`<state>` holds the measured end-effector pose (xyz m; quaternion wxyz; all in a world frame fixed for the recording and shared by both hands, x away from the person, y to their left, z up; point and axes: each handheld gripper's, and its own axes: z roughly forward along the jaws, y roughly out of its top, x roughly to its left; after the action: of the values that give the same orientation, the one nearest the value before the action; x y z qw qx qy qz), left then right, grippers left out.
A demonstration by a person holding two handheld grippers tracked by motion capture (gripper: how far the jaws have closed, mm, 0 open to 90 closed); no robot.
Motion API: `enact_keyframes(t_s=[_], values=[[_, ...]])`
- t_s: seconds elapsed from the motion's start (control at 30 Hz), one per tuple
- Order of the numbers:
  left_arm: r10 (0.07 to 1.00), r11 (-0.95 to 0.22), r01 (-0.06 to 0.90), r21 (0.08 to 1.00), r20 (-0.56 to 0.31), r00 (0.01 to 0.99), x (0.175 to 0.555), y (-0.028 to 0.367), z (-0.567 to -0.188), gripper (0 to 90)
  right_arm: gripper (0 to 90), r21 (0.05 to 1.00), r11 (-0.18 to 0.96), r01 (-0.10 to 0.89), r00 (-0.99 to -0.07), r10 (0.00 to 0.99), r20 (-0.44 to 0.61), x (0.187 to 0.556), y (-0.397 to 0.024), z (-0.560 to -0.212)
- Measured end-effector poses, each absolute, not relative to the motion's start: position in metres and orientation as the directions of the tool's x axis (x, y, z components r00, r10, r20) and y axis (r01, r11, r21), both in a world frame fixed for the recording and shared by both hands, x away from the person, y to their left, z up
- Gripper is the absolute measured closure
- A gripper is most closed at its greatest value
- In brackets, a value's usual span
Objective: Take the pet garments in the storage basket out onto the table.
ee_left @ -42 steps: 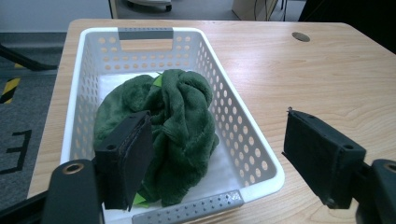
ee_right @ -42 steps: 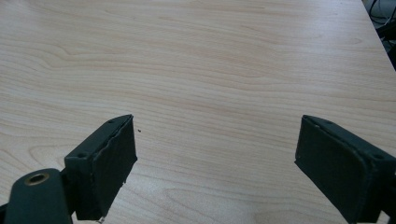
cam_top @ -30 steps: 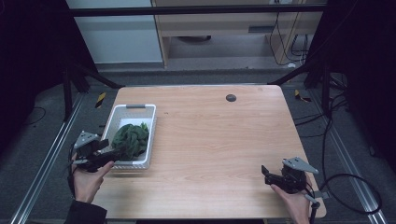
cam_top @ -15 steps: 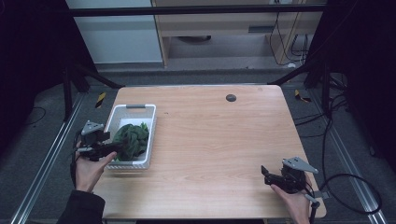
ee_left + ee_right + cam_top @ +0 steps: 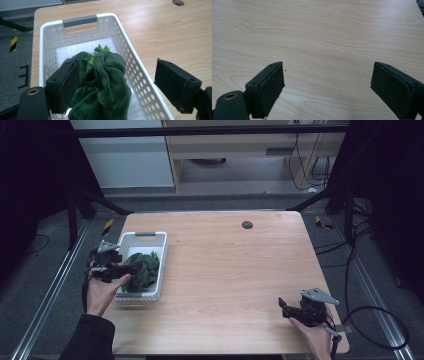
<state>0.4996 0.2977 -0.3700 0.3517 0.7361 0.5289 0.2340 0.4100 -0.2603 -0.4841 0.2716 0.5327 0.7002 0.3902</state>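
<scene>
Item: green plush toy [image 5: 100, 82], lying crumpled in a white perforated basket [image 5: 140, 75] at the left side of the worktop [image 5: 230, 270].

Left gripper [image 5: 115, 82]: jaws wide, straddling the toy without closing on it. One jaw stands against the toy's flank inside the basket; the other hangs beyond the basket's wall, over bare wood (so the wall lies between the jaws too). In the high view the left gripper [image 5: 112, 267] sits at the basket's near-left rim.

Right gripper [image 5: 327, 82]: jaws wide, holding nothing, plain worktop between and ahead of them. In the high view it rests at the near-right corner [image 5: 300, 310], well apart from the basket.

Progress, as judged: approach made; grasp not yet closed, toy not lifted. Left to do: close on the toy, lift it out.
</scene>
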Motion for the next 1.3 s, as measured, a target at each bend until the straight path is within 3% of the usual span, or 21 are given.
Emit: enact_keyframes(t_s=[1.3], values=[[0.935, -0.298, 0.742, 0.6, 0.029, 0.352, 0.551, 0.286, -0.381, 18.6, 10.4, 0.813, 0.151, 0.562, -0.3, 0.954, 0.031, 0.413, -0.258, -0.488]])
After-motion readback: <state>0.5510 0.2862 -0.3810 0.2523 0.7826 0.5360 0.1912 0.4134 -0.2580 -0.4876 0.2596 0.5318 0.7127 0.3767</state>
